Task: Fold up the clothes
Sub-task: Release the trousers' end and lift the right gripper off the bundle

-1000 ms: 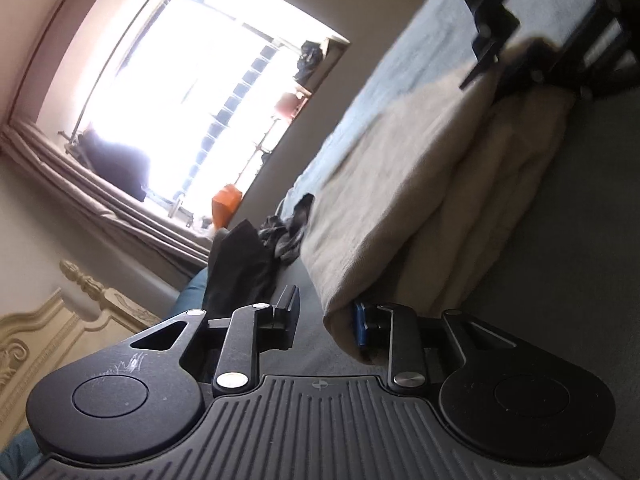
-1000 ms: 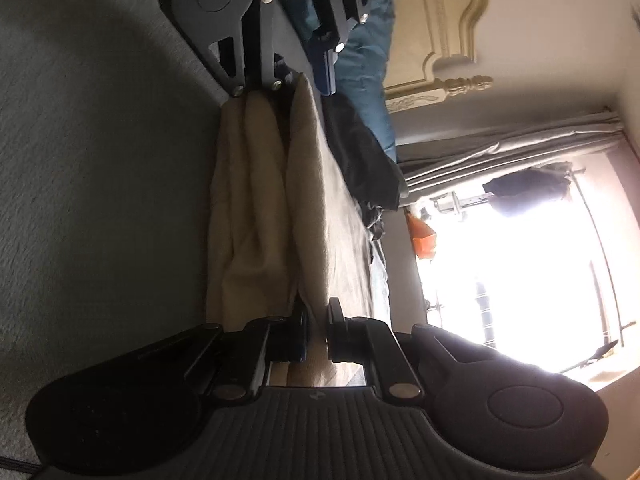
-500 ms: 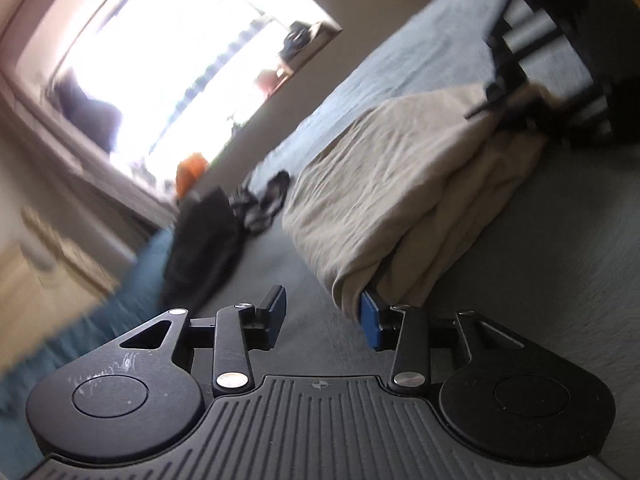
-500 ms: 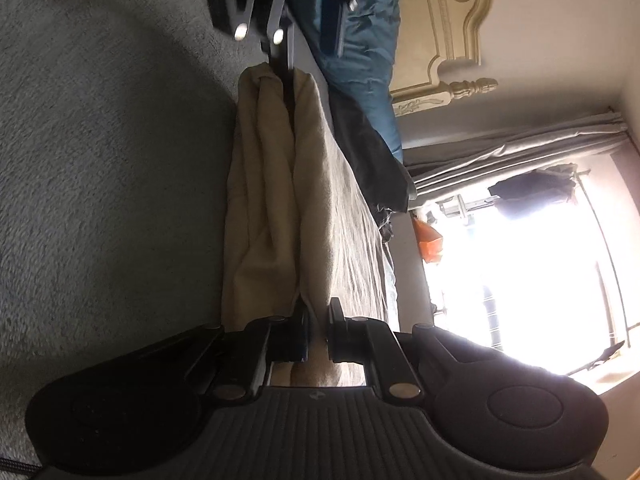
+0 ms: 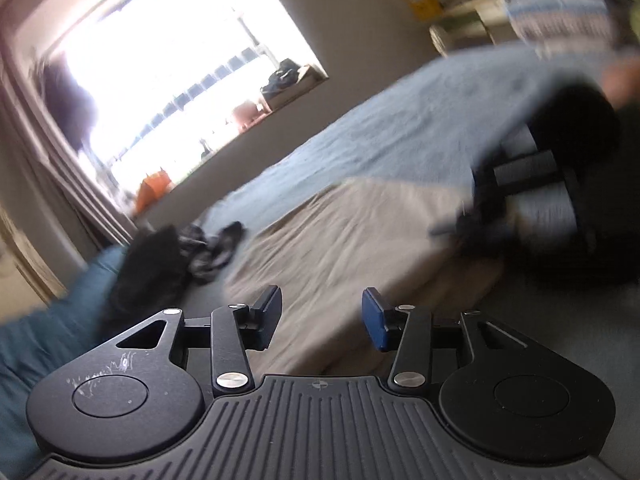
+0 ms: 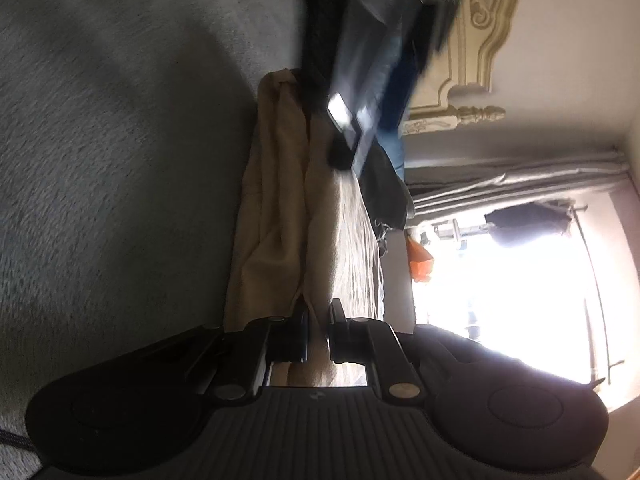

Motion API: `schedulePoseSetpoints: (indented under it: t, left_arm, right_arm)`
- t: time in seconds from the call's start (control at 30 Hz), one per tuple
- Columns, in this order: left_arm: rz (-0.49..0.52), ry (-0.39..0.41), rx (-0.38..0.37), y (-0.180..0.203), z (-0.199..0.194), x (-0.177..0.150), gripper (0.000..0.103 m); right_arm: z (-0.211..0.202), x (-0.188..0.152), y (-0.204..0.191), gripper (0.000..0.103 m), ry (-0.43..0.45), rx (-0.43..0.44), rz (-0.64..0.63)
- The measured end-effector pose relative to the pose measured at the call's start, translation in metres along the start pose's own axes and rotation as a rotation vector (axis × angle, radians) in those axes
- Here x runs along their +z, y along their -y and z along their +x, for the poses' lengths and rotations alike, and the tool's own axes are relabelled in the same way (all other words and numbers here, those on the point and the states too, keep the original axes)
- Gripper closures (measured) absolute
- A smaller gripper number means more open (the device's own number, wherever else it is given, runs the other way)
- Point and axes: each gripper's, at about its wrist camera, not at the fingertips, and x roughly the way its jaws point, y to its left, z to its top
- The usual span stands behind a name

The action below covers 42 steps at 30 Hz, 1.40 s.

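A beige garment [image 5: 344,240] lies folded on the grey bed cover [image 5: 400,132]. My left gripper [image 5: 320,316] stands open just above its near edge, with nothing between the blue pads. The right gripper [image 5: 472,224] shows blurred at the garment's far right corner. In the right wrist view, the right gripper [image 6: 318,330] is shut on the beige garment [image 6: 280,200], pinching its upper layer. The left gripper [image 6: 360,80] shows there as a blurred dark shape over the garment's far end.
A black garment [image 5: 148,268] and a dark crumpled piece [image 5: 212,248] lie on the bed near a teal pillow [image 5: 40,340]. A bright window [image 5: 168,72] and curtains [image 6: 500,184] stand behind. A person's patterned sleeve [image 5: 556,4] is at the top right. A cream headboard [image 6: 472,60] is beyond.
My left gripper has opened, let go of the garment's corner and pulled back and up. The right gripper has stayed shut on the cloth.
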Motion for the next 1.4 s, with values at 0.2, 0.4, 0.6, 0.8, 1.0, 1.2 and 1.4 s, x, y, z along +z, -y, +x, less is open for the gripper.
schedulePoseSetpoints:
  t: [0.2,0.4,0.6,0.8,1.0,1.2,1.4]
  left_arm:
    - [-0.078,-0.122,-0.035,-0.002,0.038,-0.008,0.058]
    - [-0.075,-0.088,-0.031,-0.004,0.035,-0.017,0.058]
    - [-0.069,-0.065,-0.037,-0.001,0.034,-0.021,0.058]
    - [-0.043,-0.047,-0.031,0.002,0.033,-0.023,0.058]
    - [-0.037,-0.037,-0.026,0.004,0.034,-0.026,0.058]
    - [-0.04,-0.026,-0.031,0.003,0.033,-0.027,0.058]
    - [-0.023,-0.006,-0.038,0.007,0.033,-0.031,0.058]
  right_arm:
    - [-0.006,-0.006,0.01,0.091,-0.009,0.051,0.079]
    - [-0.011,-0.053,0.084,0.081,-0.126,0.371,0.708]
    - [0.012,-0.126,0.14,0.059,-0.272,0.703,1.487]
    - [0.048,-0.204,0.118,0.057,-0.378,0.932,2.218]
    - [0.069,-0.202,0.091,0.048,-0.477,1.055,2.346]
    - [0.059,-0.186,0.116,0.087,-0.437,0.983,2.175]
    - [0.06,-0.181,0.113,0.084,-0.432,0.945,1.974]
